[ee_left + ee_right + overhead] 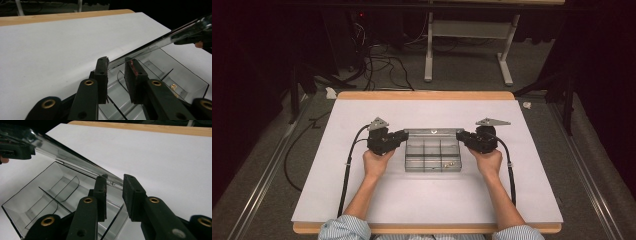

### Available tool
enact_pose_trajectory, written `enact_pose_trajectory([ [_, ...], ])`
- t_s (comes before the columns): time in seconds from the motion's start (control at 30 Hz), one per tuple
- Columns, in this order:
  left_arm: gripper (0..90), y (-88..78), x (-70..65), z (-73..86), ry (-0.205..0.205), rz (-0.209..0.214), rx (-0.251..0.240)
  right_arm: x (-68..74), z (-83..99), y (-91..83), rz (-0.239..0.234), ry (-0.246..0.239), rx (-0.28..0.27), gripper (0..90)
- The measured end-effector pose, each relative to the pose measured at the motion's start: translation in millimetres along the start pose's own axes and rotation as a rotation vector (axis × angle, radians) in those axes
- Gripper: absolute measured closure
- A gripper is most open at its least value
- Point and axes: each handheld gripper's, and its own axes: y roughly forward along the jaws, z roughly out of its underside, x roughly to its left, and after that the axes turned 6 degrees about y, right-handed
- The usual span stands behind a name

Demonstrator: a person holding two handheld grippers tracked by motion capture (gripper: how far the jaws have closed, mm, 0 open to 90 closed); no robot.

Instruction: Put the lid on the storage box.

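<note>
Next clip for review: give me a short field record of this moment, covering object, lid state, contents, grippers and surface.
object: clear compartment box, mid-table
lid: raised lid, lifted at the far side
contents: small brass-coloured part in one compartment
left gripper: at the lid's left end, lid edge between its jaws; contact unclear
right gripper: at the lid's right end, lid edge between its jaws; contact unclear
surface: white table, wooden rim

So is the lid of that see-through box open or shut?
Open. The clear lid slants up off the box, its divided compartments uncovered below, with the left gripper and right gripper at its two ends.
</note>
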Motion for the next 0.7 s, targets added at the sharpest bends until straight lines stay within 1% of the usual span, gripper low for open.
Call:
enact_pose_trajectory([
  [0.4,72.8,-0.9,-0.3,0.4,-0.001,-0.001,0.007,1.6,0.5,-3.4,0.000,-0.003,0.001,73.4],
  [0.47,72.8,-1.4,-0.4,0.2,-0.001,-0.001,0.005,1.7,2.4,-4.6,0.002,-0.005,-0.018,73.6],
  [0.63,72.8,-1.1,-1.9,0.4,0.004,0.000,0.009,-1.9,8.7,-5.4,-0.002,0.014,-0.013,73.7],
  [0.7,72.8,-1.1,-2.3,0.5,0.003,0.001,0.009,-1.6,8.3,-6.2,-0.004,0.009,-0.016,73.7],
])
